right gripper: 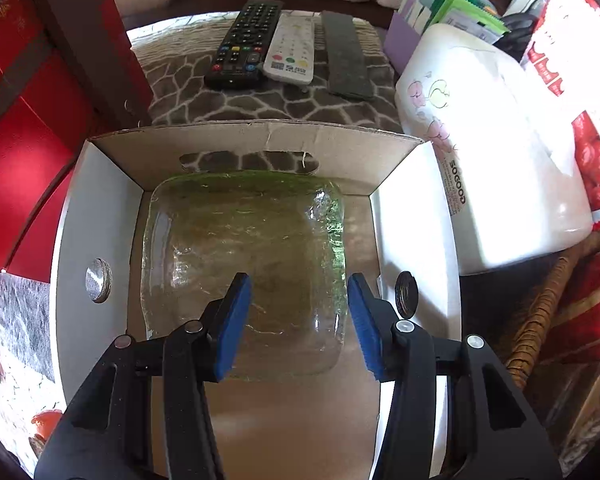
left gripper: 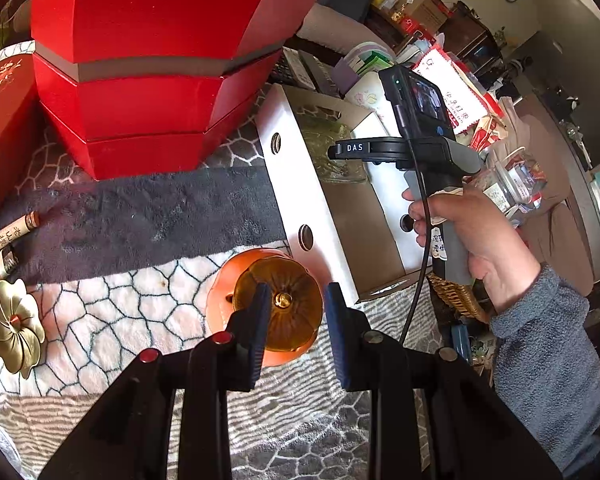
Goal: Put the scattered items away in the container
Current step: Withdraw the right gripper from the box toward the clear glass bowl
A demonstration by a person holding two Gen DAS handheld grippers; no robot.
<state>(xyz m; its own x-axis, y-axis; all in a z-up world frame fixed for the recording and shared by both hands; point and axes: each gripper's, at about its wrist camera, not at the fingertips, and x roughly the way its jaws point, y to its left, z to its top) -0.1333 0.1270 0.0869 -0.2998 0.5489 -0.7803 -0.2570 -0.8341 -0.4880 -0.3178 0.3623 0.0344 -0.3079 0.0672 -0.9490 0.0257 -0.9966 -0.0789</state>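
While the left gripper [left gripper: 294,332] hangs with its blue pads [left gripper: 260,332] spread apart and gripping nothing, an orange pot [left gripper: 220,312] with a brass lid [left gripper: 296,304] sits just beyond them on the patterned blanket [left gripper: 112,304], its knob showing in the gap between the pads. The pot touches or nearly touches the near corner of the white box [left gripper: 300,184], which lies open at the blanket's right side. A brass flower dish [left gripper: 14,326] lies near the blanket's left edge, with incense tubes [left gripper: 8,236] just behind it. A big red case [left gripper: 148,64] stands at the far side and crowds the box's left wall; a second red case [left gripper: 0,132] sits at the far left edge. The person's right hand [left gripper: 472,236] holds the other tool over the box. From the right wrist view, the right gripper [right gripper: 298,320] hovers above the open box [right gripper: 80,216], its pads [right gripper: 234,324] parted and empty. A clear glass dish [right gripper: 244,248] with a greenish tint lies flat on the box floor, filling the far half. Beyond the box's far wall lie a black remote [right gripper: 246,40], a white remote [right gripper: 292,48] and a dark slab [right gripper: 346,52] side by side. A white tissue pack [right gripper: 496,152] presses against the box's right wall, and a wicker basket [right gripper: 540,316] stands near its right corner. The orange pot [right gripper: 46,420] peeks in at the lower left, outside the box.
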